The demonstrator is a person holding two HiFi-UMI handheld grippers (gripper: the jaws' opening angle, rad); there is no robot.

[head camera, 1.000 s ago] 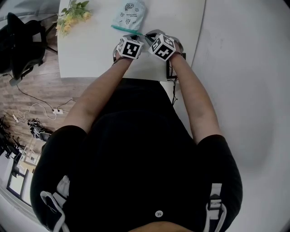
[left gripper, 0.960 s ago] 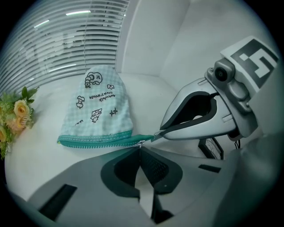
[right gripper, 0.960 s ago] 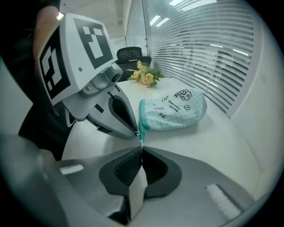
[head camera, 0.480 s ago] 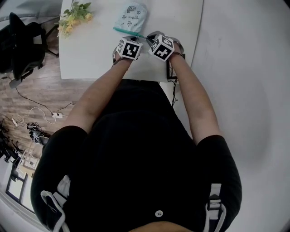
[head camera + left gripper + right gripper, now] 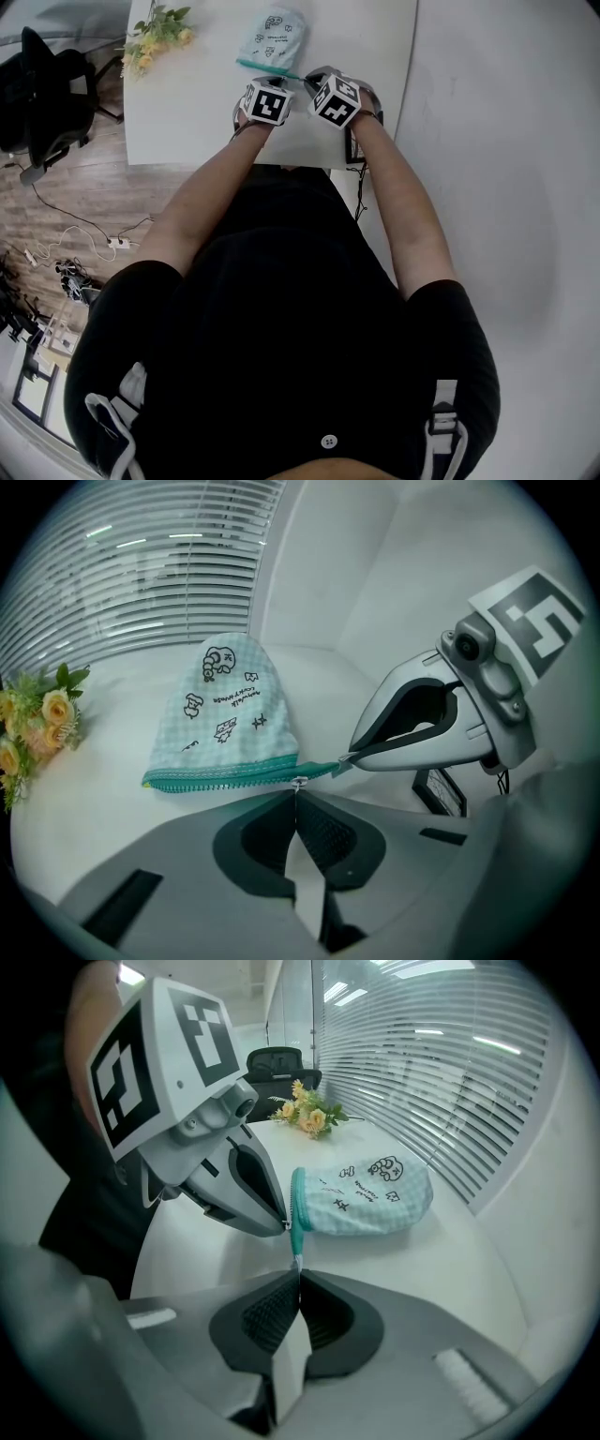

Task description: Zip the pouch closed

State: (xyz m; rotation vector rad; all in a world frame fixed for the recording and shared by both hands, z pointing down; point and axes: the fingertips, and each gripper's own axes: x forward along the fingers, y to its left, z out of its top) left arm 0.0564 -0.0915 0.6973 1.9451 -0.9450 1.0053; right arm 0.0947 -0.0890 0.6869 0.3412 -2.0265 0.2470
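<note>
A mint checked pouch (image 5: pixel 272 36) (image 5: pixel 230 714) (image 5: pixel 370 1199) with cartoon prints lies on the white table (image 5: pixel 187 103), its teal zipper edge (image 5: pixel 220 777) toward me. The left gripper (image 5: pixel 298 789) (image 5: pixel 277 81) (image 5: pixel 279 1227) is shut on the small metal zipper pull (image 5: pixel 298 782). That pull sits near the zipper's right end. Just beside it, the right gripper (image 5: pixel 298 1274) (image 5: pixel 311 77) (image 5: pixel 349 759) is shut on the teal end tab of the zipper (image 5: pixel 296 1246). The two gripper tips almost touch, and both point steeply down at the table.
Yellow flowers (image 5: pixel 155 33) (image 5: pixel 37 724) (image 5: pixel 305 1115) lie at the table's far left corner. A small black frame (image 5: pixel 354 150) (image 5: pixel 439 789) stands by the table's right edge. A black office chair (image 5: pixel 42 89) is left of the table. Window blinds run behind the table.
Hardly anything differs. Both grippers keep their hold at the zipper's right end, and the pouch stays where it was.
</note>
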